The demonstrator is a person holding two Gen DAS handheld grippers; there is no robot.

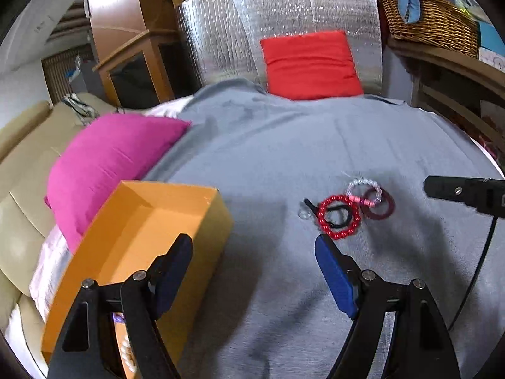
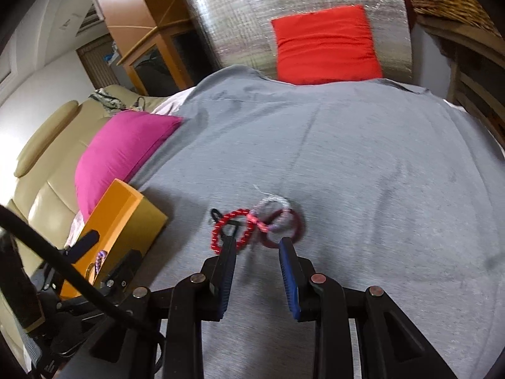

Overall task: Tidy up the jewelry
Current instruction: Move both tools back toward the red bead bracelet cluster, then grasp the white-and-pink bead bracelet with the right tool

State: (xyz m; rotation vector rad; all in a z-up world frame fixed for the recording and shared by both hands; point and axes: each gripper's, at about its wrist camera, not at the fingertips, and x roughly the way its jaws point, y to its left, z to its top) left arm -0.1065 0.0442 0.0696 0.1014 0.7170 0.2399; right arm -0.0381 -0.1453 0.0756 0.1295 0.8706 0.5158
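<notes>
A small pile of jewelry lies on the grey cloth: a red beaded bracelet (image 1: 338, 217) (image 2: 232, 232), a black loop inside it, a white-pink beaded bracelet (image 1: 363, 191) (image 2: 274, 208) and a dark red ring (image 1: 378, 207) (image 2: 285, 229). An orange box (image 1: 139, 240) (image 2: 121, 218) stands at the left; white pearls (image 1: 127, 352) and a purple piece (image 2: 100, 257) lie inside. My left gripper (image 1: 254, 252) is open and empty, between box and pile. My right gripper (image 2: 257, 243) is open, its fingertips just short of the pile.
A magenta cushion (image 1: 107, 164) lies behind the box and a red cushion (image 1: 311, 64) leans on a silver foil panel (image 1: 221, 41) at the back. A beige sofa (image 1: 22, 164) is at left, a wicker basket (image 1: 429, 20) on a shelf at right.
</notes>
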